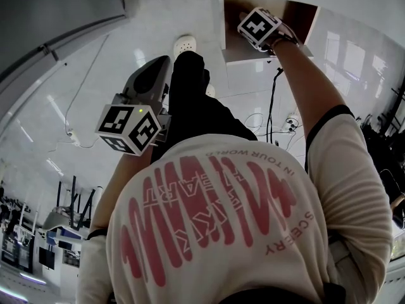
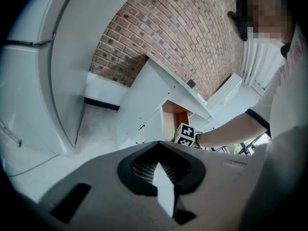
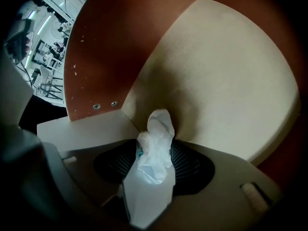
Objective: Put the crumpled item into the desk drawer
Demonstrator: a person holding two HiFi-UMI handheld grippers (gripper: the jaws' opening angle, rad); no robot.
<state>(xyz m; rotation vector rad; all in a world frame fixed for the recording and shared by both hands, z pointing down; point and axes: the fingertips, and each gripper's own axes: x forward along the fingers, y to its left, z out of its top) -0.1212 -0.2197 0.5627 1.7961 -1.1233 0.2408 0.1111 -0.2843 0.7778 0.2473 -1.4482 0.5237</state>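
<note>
The person (image 1: 253,189) bends over the white desk (image 2: 144,105), which stands against a brick wall (image 2: 183,28). The pale shirt (image 1: 215,227) carries big red lettering, upside down from above and too stylised to read. A smaller line beside it seems to say IN YOUR WORLD, and a word along the side begins SCE. The drawer (image 1: 302,19) stands pulled out from the desk, with a brown side wall and a pale bottom. The right arm reaches into it, and the marker cube (image 1: 259,27) sits just above its front edge. The right gripper (image 3: 149,196) is inside the drawer with its jaws well apart. The crumpled item (image 3: 155,148), a white wad of thin paper or film with a speck of teal on its left edge, lies loose between them, the pads not pressing on it. It carries no print that can be read. Its long axis runs along the jaws, and its rounded far end points at the drawer's corner, where the brown wall meets the pale bottom. The left gripper (image 2: 163,186) hangs beside the person's leg over the white floor (image 1: 95,75), well away from the desk. Its jaws are slightly parted and have nothing between them.
</note>
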